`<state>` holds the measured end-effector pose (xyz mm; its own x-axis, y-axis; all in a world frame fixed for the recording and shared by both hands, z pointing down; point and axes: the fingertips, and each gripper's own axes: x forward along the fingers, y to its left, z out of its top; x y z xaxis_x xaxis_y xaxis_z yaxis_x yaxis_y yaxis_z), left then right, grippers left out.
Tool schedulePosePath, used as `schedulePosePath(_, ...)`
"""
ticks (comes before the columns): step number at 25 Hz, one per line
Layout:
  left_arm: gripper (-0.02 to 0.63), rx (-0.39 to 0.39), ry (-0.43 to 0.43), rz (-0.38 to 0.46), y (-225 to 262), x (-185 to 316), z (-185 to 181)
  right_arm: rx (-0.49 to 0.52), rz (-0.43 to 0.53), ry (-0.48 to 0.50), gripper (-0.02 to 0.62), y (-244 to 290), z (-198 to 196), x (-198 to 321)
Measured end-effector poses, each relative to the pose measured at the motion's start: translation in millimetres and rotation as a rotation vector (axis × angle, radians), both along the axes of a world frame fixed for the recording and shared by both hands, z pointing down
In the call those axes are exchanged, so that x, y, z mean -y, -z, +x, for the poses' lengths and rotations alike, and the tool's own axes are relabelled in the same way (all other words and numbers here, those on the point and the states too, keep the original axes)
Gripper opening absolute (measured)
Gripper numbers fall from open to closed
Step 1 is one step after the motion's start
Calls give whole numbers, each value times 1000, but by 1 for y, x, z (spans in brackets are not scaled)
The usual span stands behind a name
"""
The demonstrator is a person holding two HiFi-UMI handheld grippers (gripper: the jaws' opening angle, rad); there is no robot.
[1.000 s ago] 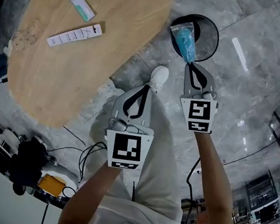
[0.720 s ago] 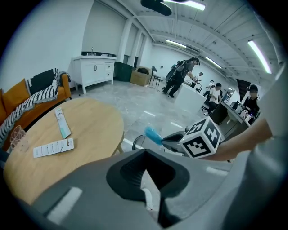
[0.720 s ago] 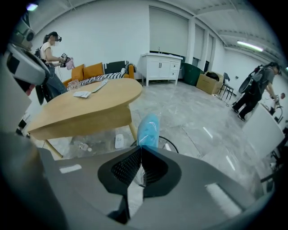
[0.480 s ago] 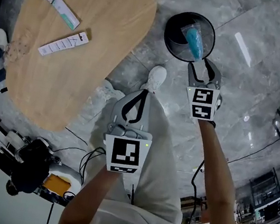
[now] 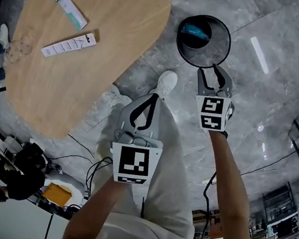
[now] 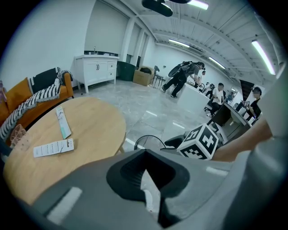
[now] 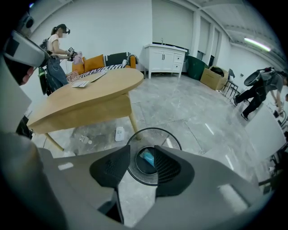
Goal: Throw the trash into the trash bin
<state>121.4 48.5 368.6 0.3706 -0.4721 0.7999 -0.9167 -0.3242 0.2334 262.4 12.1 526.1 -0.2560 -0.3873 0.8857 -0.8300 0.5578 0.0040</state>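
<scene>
The blue plastic bag [image 5: 198,32] lay in the round black wire bin [image 5: 226,44]; the right tongs [image 5: 210,69] had just spread, empty; the left tongs [image 5: 153,97] sat pressed together; the white packets [image 5: 69,45] on the wooden counter [image 5: 112,41] seemed next.

Blue trash [image 5: 195,31], black bin [image 5: 227,44], tan table [image 5: 107,34], grey marbled floor [image 5: 279,99].

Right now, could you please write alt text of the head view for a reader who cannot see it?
Seen from above, the right tongs, whose jaws have just been opening, hang empty near a black trash bin with a blue packet inside. The left tongs are shut and empty. Two flat packets lie on the wooden table.
</scene>
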Motion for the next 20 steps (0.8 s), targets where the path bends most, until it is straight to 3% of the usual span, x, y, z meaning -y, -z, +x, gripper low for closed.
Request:
schedulePosePath(11, 0, -9, 62, 30, 16, -8, -20, 54, 45, 111, 173, 24, -54, 7)
schedulePosePath(20, 0, -16, 194, 39, 13, -23, -90, 111, 133, 229, 179, 57, -144, 14)
